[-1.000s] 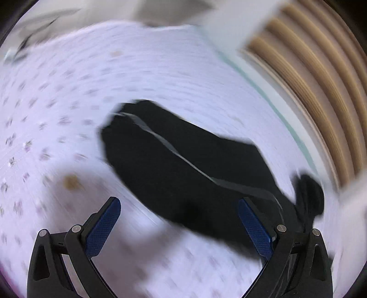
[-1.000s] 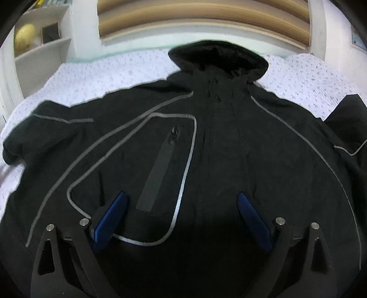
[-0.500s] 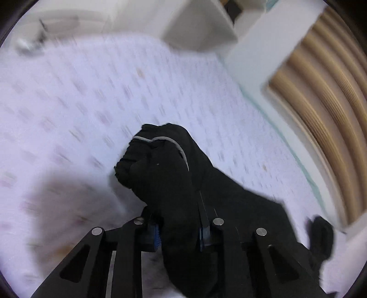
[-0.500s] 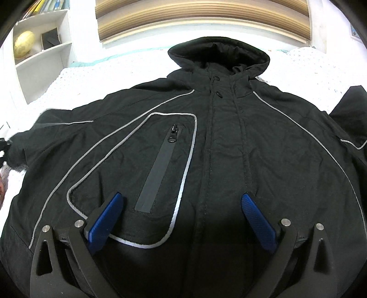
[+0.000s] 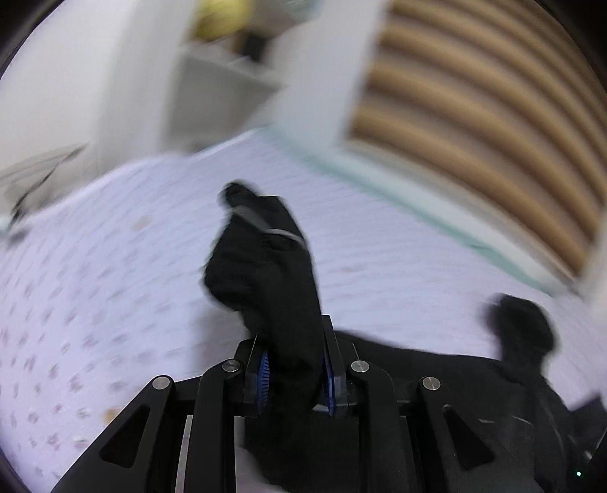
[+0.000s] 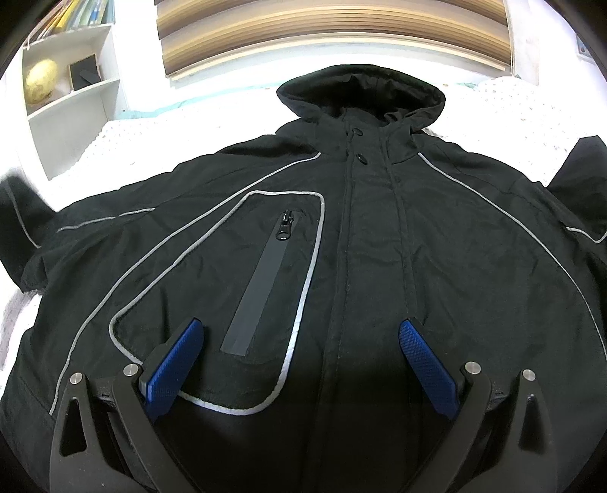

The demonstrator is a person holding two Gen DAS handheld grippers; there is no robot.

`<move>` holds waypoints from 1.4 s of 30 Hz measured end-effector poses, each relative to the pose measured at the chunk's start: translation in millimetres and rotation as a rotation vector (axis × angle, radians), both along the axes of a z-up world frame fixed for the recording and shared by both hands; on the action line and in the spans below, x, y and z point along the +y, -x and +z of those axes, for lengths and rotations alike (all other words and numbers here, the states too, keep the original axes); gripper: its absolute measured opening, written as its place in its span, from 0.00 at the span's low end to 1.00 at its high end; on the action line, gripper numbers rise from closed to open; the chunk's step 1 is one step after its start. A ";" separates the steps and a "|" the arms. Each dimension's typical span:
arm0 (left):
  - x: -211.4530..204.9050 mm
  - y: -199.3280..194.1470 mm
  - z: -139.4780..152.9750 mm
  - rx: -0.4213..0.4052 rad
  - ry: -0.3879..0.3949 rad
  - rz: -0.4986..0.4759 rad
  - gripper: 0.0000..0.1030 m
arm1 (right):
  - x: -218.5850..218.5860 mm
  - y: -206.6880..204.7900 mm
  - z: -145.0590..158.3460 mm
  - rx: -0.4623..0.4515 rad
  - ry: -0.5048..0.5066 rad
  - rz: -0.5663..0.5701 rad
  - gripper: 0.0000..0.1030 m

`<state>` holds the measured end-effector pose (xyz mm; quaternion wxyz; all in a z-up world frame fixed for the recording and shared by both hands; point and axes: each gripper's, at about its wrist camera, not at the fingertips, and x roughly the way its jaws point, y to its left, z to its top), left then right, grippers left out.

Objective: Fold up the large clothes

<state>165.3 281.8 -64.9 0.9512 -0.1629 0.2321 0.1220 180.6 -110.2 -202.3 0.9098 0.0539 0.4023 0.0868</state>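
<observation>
Where sleeve [image 5: 273, 273] rises, shelf [image 6: 68, 98] beyond jacket [image 6: 379, 265].

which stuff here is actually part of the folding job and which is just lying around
Part of the job:
- black jacket, spread on the bed
- its sleeve, pinched in the left gripper
- right gripper, open above the jacket front
- bed sheet underneath

Just lying about:
- white shelf
- yellow ball on the shelf
- small black box beside the ball

Bedroom in a home: bed [image 6: 504, 98] with white patterned sheet, slatted wooden headboard [image 6: 334, 34] behind it, white shelf unit [image 6: 72, 98] beside it holding books [image 6: 79, 15] and a yellow ball [image 6: 40, 81].
</observation>
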 end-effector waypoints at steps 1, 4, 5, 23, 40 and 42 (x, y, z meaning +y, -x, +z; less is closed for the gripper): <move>-22.5 -4.7 10.7 -0.017 -0.008 -0.061 0.21 | -0.5 0.1 0.2 0.000 -0.003 0.001 1.00; -82.7 -23.0 25.9 -0.019 0.015 -0.240 0.21 | -0.1 1.1 0.3 0.000 -0.003 0.001 1.00; -104.1 -26.9 24.5 -0.006 0.054 -0.296 0.21 | 0.2 1.0 0.2 0.000 -0.003 0.000 1.00; -238.6 -79.5 -114.9 0.322 0.314 -0.638 0.51 | 5.6 -1.7 -0.2 0.031 0.024 0.003 1.00; -156.1 10.5 -44.7 0.172 0.128 -0.455 0.57 | 27.7 -79.7 18.3 0.361 -0.327 0.030 0.63; -146.8 14.3 -42.8 0.176 0.141 -0.442 0.57 | 26.2 -89.1 9.3 0.397 -0.445 0.053 0.30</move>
